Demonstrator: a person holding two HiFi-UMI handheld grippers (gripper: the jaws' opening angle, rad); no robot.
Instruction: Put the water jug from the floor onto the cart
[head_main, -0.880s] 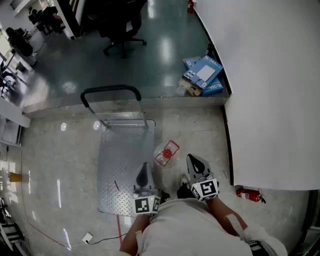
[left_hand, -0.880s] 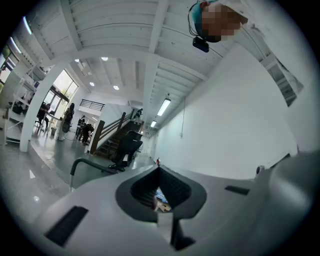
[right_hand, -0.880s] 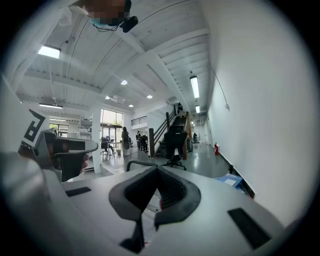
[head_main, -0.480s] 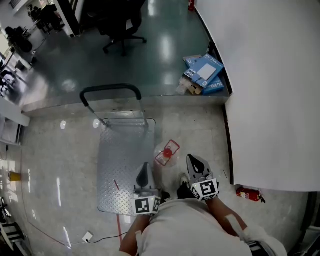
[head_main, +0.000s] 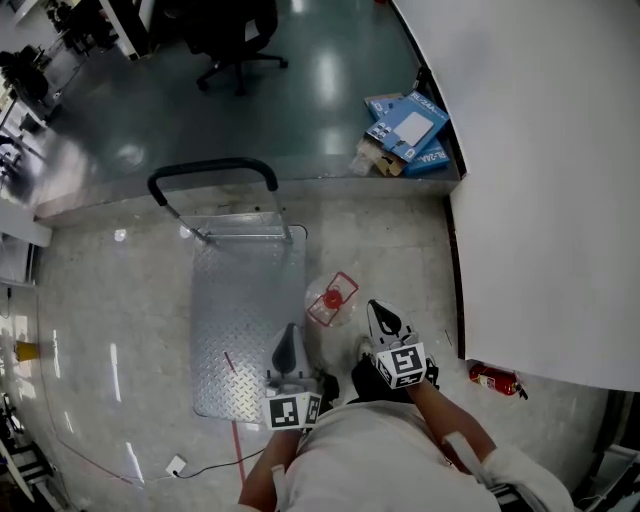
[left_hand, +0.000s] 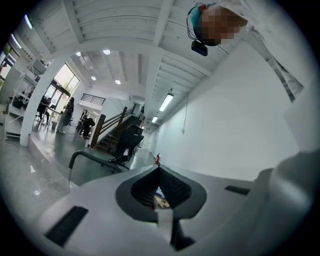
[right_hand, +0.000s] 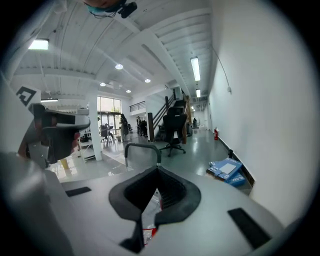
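Item: water jug (head_main: 332, 298); clear plastic, red cap on top, red-edged part beside cap (handle or tag, not made out).
Location: jug was stood on the floor (head_main: 120, 330), just beside the right edge of the cart deck (head_main: 240, 330) and not on it; it was placed ahead of both claws, roughly between them.
Appearance: see-through body, outline faint against the pale speckled floor; fill level could not be told.
Left claw (head_main: 290, 335): jaws were seen together, nothing between them; it was held level over the near end of the deck.
Right claw (head_main: 382, 318): jaws were seen together, nothing clamped; it was tipped slightly down toward the jug, which was glimpsed behind the tips in the right gripper view.
Task status: judged not begun; jug untouched.
Risk 1: w/ both claws closed, no grip could be taken; if pushed in as they were, the jug would prob. be knocked over or shoved away.
Risk 2: smooth rounded wall; a slip was judged likely if pinched by one claw only, esp. if the jug was full and heavy.
Risk 3: jug sat close to the deck rim; its base could be caught on the rim if not lifted high enough.
Risk 4: cart could be nudged off by a bump, esp. if on wheels (none seen).
Risk 5: clear plastic made edges hard to judge; a misplaced grasp was poss.
Cart handle (head_main: 210, 170): set at the far end, well apart from the jug.
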